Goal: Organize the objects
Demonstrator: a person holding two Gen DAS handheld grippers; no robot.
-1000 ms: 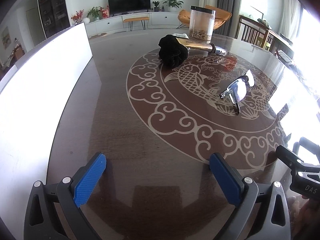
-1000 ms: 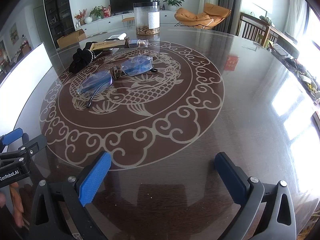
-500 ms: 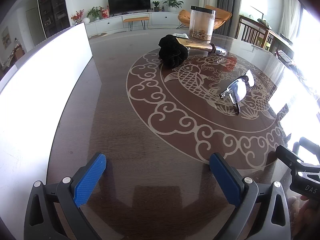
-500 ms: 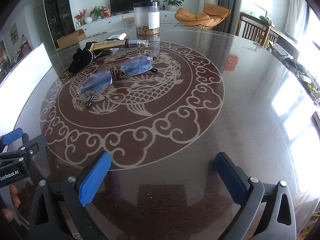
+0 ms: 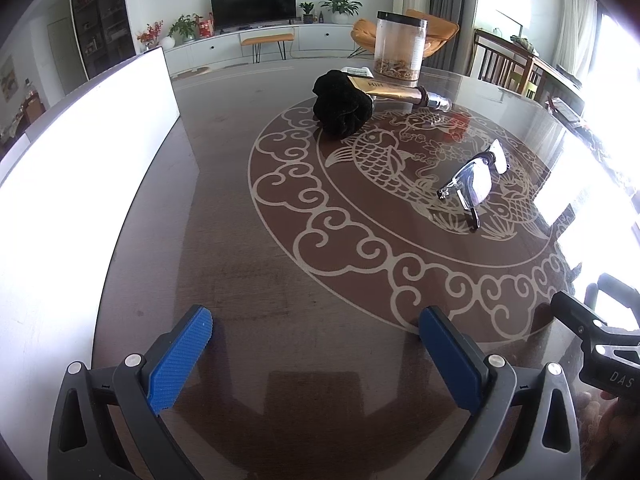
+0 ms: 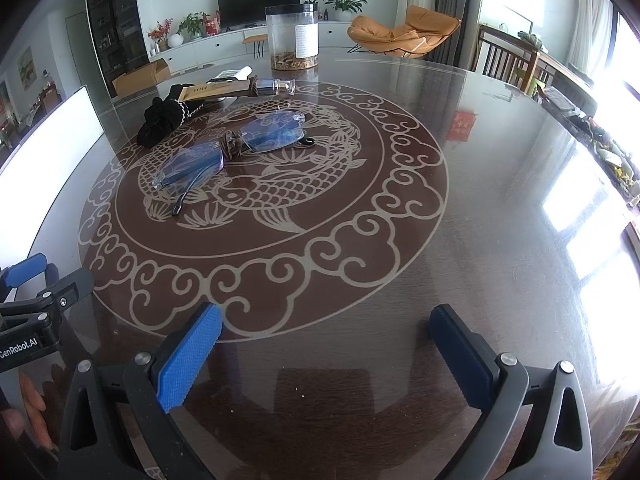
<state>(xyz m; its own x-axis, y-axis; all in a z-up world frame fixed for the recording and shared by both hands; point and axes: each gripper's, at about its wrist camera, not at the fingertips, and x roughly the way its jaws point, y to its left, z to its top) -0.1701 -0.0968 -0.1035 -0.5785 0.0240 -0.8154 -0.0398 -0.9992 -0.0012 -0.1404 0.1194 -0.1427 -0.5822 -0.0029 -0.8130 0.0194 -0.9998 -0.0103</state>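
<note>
A: Left wrist view first. How does the tool stand?

B: The left gripper (image 5: 316, 340) has its blue ribbed pads (image 5: 180, 360) spread wide, nothing between them and nothing touched; it sits low over the near edge of the dark glossy round table with the pale fish-and-cloud medallion (image 5: 280, 184).

A: And the things, taking that medallion as the landmark?

B: The clear-lensed, dark-framed glasses (image 5: 474, 178) lie inside its right half. The black crumpled cloth scrunchie (image 5: 342, 102) sits on its far rim, touching the gold tube with a clear cap (image 5: 400, 92) just beyond. The clear plastic jar with a dark lid (image 5: 398, 46) stands past the medallion, farther back. A white upright board (image 5: 92, 152) runs along the left, outside the ring. At the right edge, part of the other tool shows.

A: Now the right wrist view.

B: The right gripper (image 6: 326, 344) is likewise parted wide and empty, hovering at the medallion's near rim. The glasses (image 6: 232, 144) lie inside the ring, left of centre, well apart from the fingers. The scrunchie (image 6: 160, 122) is at the far-left rim, with the tube (image 6: 232, 88) beyond it and the jar (image 6: 293, 38) farther still. The left gripper's body (image 6: 32, 304) shows at the left edge, outside the ring.
</note>
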